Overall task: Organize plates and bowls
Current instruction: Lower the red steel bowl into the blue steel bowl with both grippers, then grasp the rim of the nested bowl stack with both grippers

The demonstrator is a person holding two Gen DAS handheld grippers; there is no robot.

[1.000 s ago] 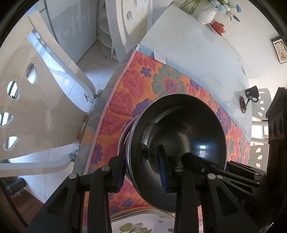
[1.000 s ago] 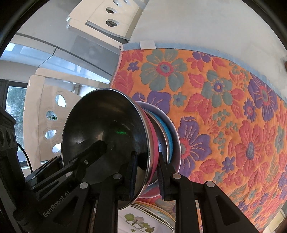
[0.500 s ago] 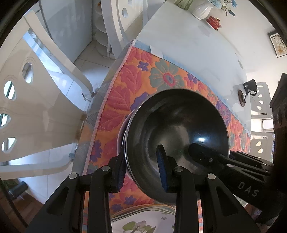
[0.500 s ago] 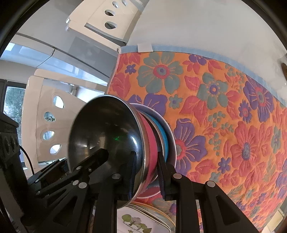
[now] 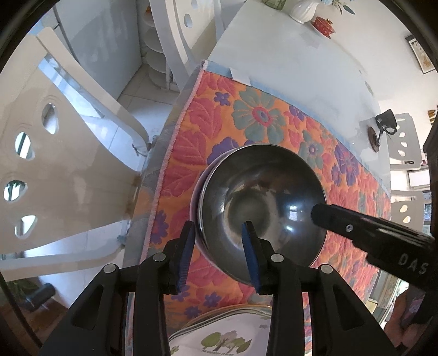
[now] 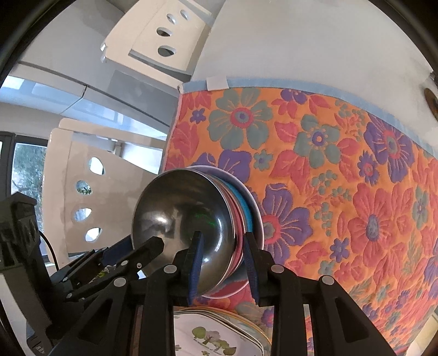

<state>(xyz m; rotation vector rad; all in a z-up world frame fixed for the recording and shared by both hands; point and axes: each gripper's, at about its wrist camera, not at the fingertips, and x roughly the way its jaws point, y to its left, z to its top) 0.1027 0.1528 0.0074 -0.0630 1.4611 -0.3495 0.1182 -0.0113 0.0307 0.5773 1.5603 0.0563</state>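
Steel bowl [image 5: 262, 202], nested atop stacked coloured bowls [image 6: 242, 208] on the floral mat [image 6: 342, 169], straddled at opposite rim edges by left gripper [image 5: 219, 256] and right gripper [image 6: 221, 263], both opening with visible gaps, seemingly releasing it there.

White table [image 5: 287, 68], floral cloth [image 6: 342, 164], vase [image 5: 301, 12] perhaps
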